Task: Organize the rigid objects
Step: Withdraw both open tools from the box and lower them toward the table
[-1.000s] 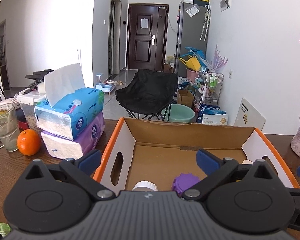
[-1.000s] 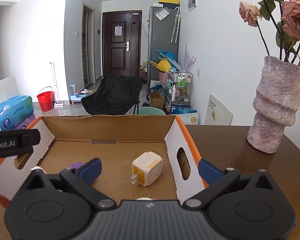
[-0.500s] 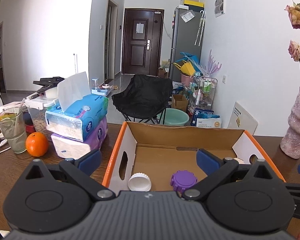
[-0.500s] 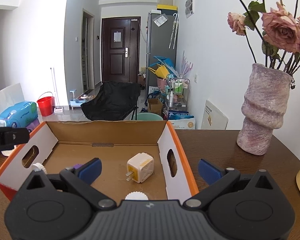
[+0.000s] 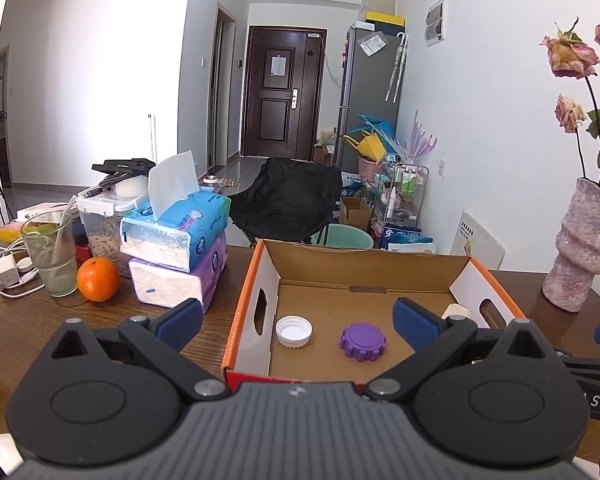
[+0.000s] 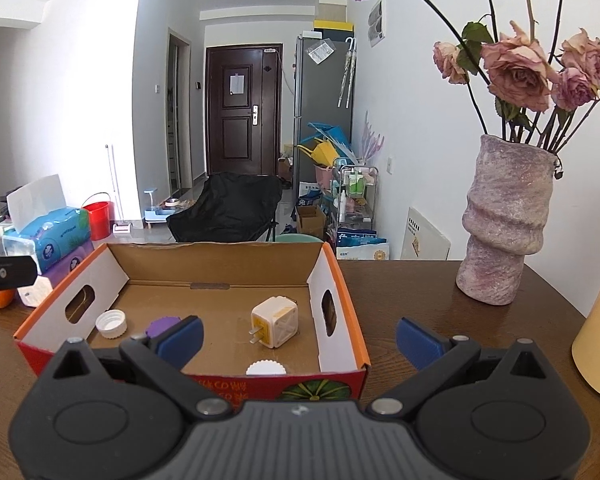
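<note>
Both grippers, left (image 5: 296, 316) and right (image 6: 298, 338), now pulled back from box (image 6: 342, 280), fingers spread, empty. Inside box: white cap (image 5: 294, 331), purple cap (image 5: 363, 341), plug (image 6: 274, 321), ridged cap (image 6: 266, 369). Sorting probably finished.

The room is bright with daylight, and the white wall (image 5: 100, 60) on the left glows too bright. Everything looks sharp. Straight lines bend near the dark, round corners.

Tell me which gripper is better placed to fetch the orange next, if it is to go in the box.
Probably the left. The orange sits on the table left of the box, on the side of the left gripper, which is open and empty. The right gripper, also open, faces the box's right end.
</note>
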### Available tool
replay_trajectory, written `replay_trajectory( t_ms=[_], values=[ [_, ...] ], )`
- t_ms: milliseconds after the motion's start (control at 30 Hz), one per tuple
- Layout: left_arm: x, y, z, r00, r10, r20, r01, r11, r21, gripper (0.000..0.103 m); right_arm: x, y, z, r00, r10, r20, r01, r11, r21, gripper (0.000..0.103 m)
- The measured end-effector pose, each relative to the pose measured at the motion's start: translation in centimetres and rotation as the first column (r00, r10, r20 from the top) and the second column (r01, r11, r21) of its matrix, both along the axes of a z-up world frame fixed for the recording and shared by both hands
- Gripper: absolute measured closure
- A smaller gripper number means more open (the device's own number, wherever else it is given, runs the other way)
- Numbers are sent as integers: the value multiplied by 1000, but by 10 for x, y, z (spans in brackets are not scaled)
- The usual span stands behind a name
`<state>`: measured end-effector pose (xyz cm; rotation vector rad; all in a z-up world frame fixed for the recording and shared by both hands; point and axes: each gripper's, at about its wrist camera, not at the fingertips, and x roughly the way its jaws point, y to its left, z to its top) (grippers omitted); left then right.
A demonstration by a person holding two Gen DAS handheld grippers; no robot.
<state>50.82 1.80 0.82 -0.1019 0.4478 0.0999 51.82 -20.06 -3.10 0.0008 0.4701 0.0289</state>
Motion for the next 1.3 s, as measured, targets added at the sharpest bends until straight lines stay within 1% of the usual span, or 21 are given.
replay_trajectory(
  t_ms=[267, 533, 700, 833, 900, 1100, 1300],
  values=[
    [-31, 4, 2, 1000, 5, -4, -5, 1000, 9, 0, -36, -9, 2, 1000, 7, 23, -7, 1000, 5, 0],
    [-61, 2, -4, 999, 11, -35, -10, 1000, 14, 0, -74, -18, -3, 999, 30, 24, -30, 1000, 1, 0],
    [-83, -2, -4, 999, 2, -37, -2, 1000, 7, 0, -103, -27, -4, 999, 19, 45, -19, 1000, 8, 0],
    [-99, -5, -8, 999, 1, -50, -1, 1000, -7, 0, -121, -35, -7, 999, 7, 43, -8, 1000, 5, 0],
    [-108, -5, -11, 998, -3, -57, 2, 1000, -19, 0, -129, -38, -11, 999, -2, 39, 2, 1000, 0, 0],
    [-138, -9, -23, 997, -13, -79, 11, 1000, -21, 0, -154, -50, -29, 1000, -18, 4, 18, 1000, -2, 0],
    [-159, -15, -46, 989, -37, -142, 34, 999, -20, 0, -181, -61, -46, 1000, -28, -7, 28, 1000, 8, 0]
  ],
)
